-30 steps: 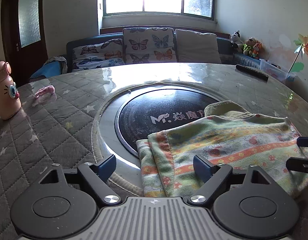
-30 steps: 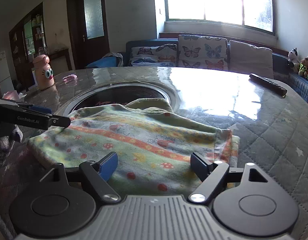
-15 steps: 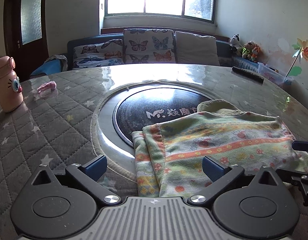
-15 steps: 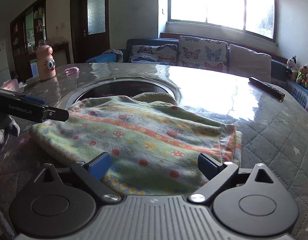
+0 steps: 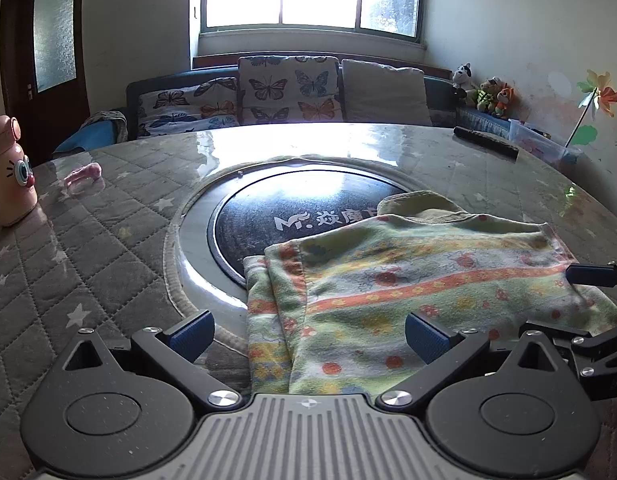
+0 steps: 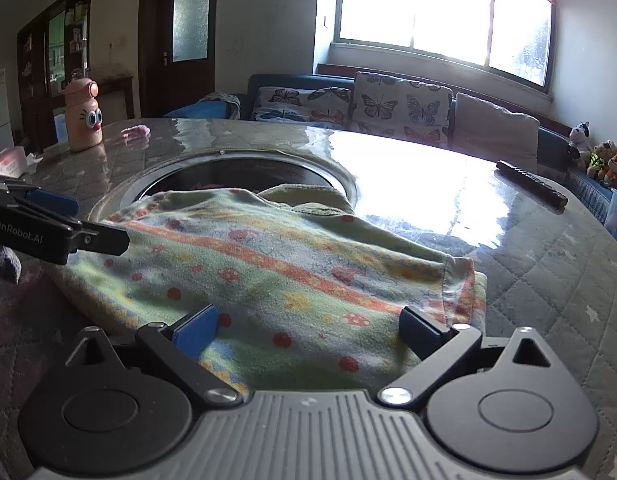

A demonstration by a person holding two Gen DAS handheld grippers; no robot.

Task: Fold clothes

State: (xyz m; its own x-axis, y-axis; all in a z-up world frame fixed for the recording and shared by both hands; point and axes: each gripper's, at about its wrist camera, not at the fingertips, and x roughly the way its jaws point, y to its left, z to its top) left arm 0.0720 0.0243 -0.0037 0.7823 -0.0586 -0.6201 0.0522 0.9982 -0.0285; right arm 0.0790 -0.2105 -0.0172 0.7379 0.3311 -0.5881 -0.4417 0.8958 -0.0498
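Between my two tongs: folded floral garment (image 5: 408, 280), long axis running left to right across quilted table (image 5: 68, 264). Left gripper (image 5: 308, 332) and right gripper (image 6: 308, 328) gape wide, empty, equally near.

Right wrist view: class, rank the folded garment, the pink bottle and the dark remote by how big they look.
1. Folded garment, by far.
2 and 3. Pink bottle and dark remote look alike; both stand far off, so unsure.

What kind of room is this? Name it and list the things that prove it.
Most likely a home living or dining room: a dark blue sofa with butterfly-print cushions under the window, small plush toys along the wall, and a round table under a grey quilted star-print cover with a striped flower-print garment on it.
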